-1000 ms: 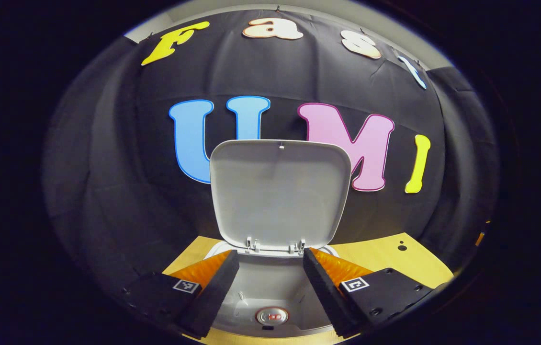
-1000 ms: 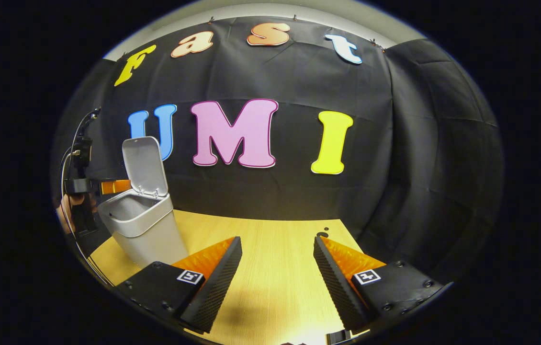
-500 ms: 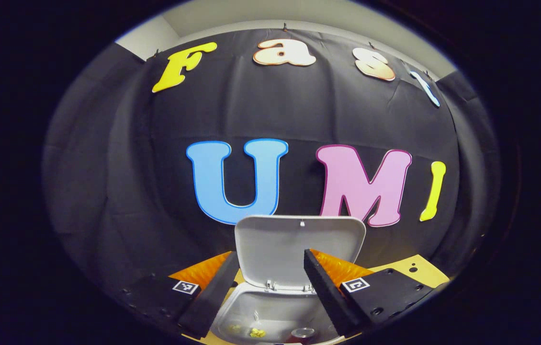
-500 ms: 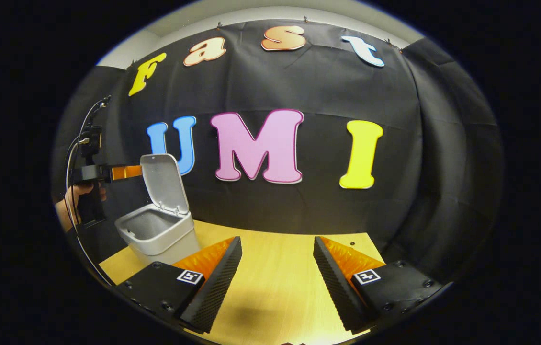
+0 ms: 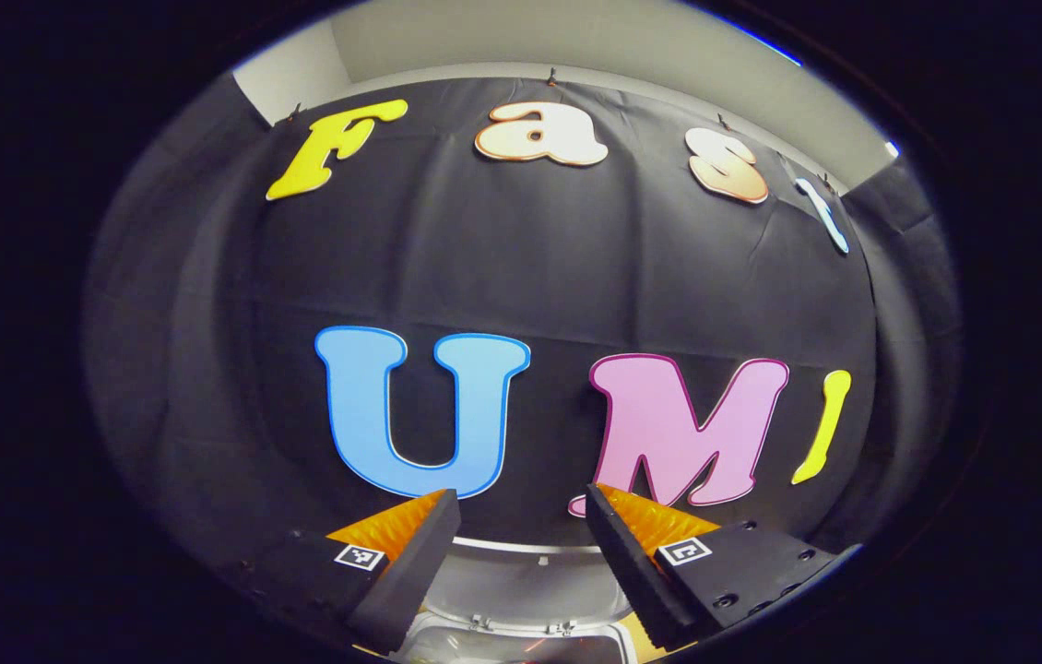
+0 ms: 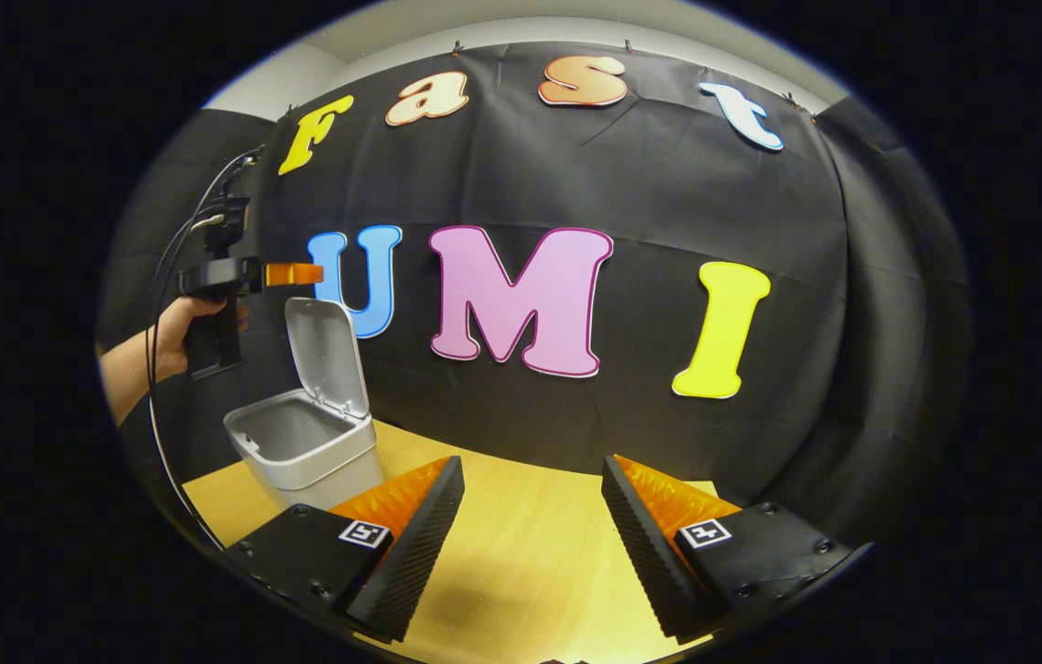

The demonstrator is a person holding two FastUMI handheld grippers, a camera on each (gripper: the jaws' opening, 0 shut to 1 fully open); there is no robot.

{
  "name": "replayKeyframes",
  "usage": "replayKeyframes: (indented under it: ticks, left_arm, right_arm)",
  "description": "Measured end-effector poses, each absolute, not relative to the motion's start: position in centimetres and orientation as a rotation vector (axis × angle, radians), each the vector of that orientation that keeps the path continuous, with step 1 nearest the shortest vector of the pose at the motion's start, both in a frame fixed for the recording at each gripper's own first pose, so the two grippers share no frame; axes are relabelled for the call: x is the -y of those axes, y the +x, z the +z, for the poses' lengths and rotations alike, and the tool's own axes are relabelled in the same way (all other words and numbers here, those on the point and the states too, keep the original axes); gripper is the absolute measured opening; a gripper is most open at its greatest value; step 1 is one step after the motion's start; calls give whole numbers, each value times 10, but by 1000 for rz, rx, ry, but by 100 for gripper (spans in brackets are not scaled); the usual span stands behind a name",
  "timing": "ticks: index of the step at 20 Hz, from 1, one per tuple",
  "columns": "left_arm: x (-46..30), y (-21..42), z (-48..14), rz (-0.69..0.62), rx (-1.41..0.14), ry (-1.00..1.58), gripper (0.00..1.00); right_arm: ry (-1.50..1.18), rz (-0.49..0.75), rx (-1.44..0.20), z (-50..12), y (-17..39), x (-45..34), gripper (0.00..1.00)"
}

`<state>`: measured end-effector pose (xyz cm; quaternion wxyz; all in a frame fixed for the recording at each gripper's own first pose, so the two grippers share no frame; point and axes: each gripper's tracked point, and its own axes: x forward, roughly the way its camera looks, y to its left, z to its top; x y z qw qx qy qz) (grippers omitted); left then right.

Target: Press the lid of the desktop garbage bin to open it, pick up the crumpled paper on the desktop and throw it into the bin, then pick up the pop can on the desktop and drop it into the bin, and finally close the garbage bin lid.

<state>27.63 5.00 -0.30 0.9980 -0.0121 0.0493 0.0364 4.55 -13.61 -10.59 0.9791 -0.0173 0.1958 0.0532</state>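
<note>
Since the lid (image 6: 327, 355) stands upright, we hold the left gripper (image 6: 304, 274) above it, jaws spread and empty, to push it shut; right gripper (image 6: 530, 544) idles agape over the desk (image 6: 521, 572).

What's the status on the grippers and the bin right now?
Left gripper open, above the raised lid. Right gripper open over bare desk. Bin open. Nothing blocking the lid.

In the right gripper view the bin (image 6: 307, 450) stands on the table (image 6: 521, 563) at far left before the wall, its lid (image 6: 329, 355) upright at its back, the left gripper (image 6: 292, 274) above the lid, the right gripper (image 6: 528, 544) over the table
</note>
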Motion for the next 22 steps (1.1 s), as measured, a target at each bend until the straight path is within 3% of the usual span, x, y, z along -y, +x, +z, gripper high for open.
replayKeyframes:
  ticks: [7, 11, 15, 22]
  left_arm:
    - [-47, 281, -27, 2, -272, 107, 96]
    - [-46, 224, -37, -15, -354, 90, 96]
    - [-41, 125, -111, -20, -405, 60, 97]
    - [-39, 96, -160, -26, -382, 72, 96]
  right_arm:
    - [33, 68, -487, -141, 27, 132, 98]
    - [39, 68, -459, -135, 29, 112, 98]
    - [29, 61, -457, -137, 14, 93, 98]
    - [19, 53, -491, -146, -5, 70, 97]
